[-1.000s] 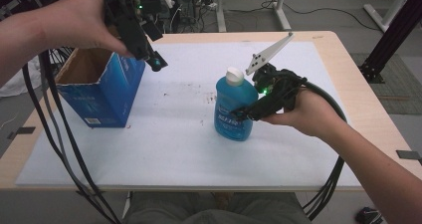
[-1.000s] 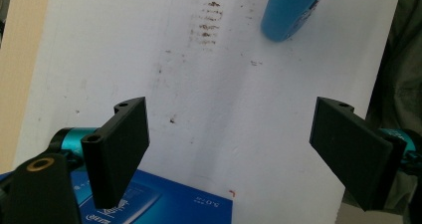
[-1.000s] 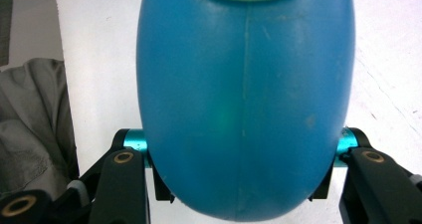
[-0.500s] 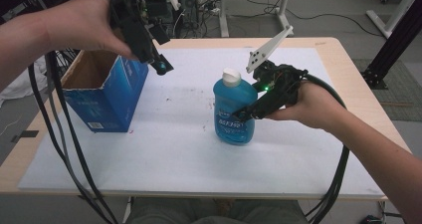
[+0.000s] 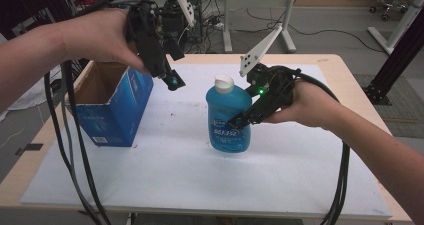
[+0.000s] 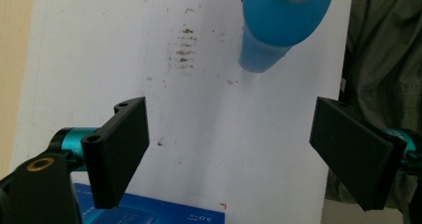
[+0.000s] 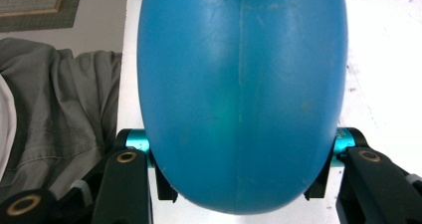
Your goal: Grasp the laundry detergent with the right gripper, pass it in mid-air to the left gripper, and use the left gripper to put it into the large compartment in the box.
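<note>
- Both grippers are up off the table: the right gripper (image 5: 239,121) is clamped across the body of the blue bottle (image 5: 227,116), one jaw on each side, as the right gripper view shows with the bottle (image 7: 241,99) bulging between them; the left gripper (image 6: 249,149) hangs empty, its jaws wide apart, above the right wall of the blue box.
- White mat (image 5: 165,170) covers most of the table, probably to give one plain working surface; it carries some dark specks toward the middle.
- Blue box (image 5: 115,112) stands at the left of the mat, top open, inside looking empty, so it reads as the likely place for the bottle.
- Blue bottle stands upright at the middle of the mat, right of the box and apart from it, white cap (image 5: 223,83) on top; whether its base touches the mat or is just lifted I cannot tell.
- Gripping low on the wide body, not the cap, likely keeps the bottle from swinging.
</note>
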